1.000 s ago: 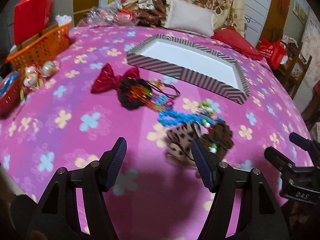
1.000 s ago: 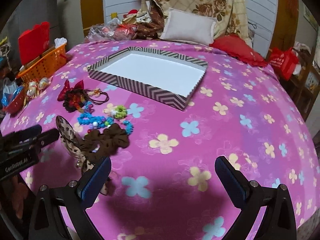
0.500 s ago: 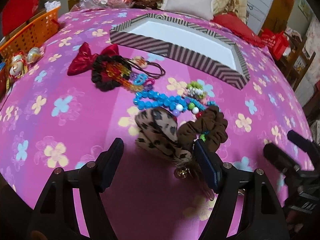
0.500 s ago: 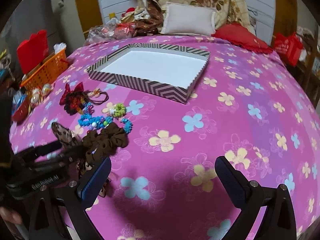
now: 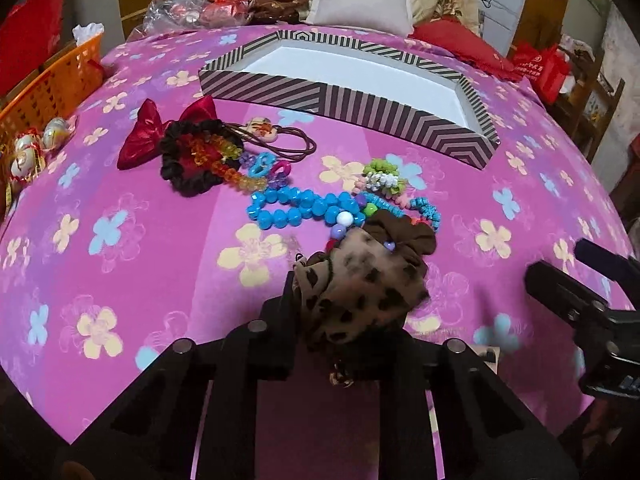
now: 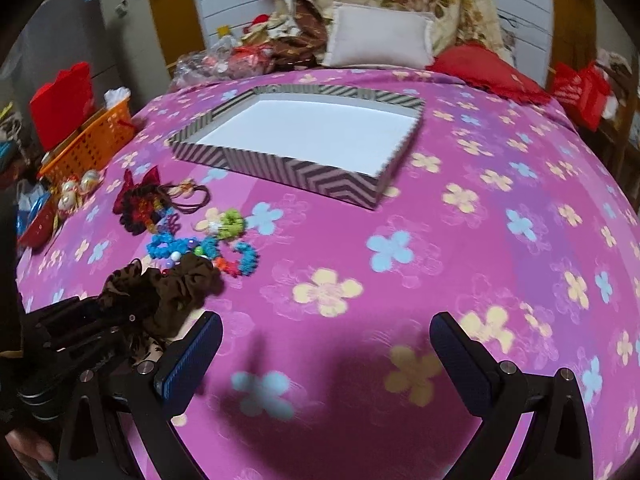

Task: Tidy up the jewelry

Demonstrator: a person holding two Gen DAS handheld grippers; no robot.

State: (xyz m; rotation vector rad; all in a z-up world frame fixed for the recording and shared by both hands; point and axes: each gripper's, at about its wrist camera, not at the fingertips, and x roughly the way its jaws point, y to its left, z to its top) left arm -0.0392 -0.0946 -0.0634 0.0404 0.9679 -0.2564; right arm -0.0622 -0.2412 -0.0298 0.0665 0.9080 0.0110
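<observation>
My left gripper is shut on a leopard-print scrunchie, which bunches between the fingers. A brown scrunchie lies just beyond it, beside a blue bead bracelet, a green and white hair tie, a black and red scrunchie with clear beads and a red bow. The striped box, white inside, stands behind them. My right gripper is open and empty above the pink cloth; in its view the left gripper sits at the left by the brown scrunchie.
An orange basket and small ornaments sit at the table's left edge. Pillows and bags pile up behind the striped box. The flowered pink cloth stretches to the right of the jewelry.
My left gripper moved forward onto the leopard-print scrunchie and closed on it. The right gripper stayed open and shifted little.
</observation>
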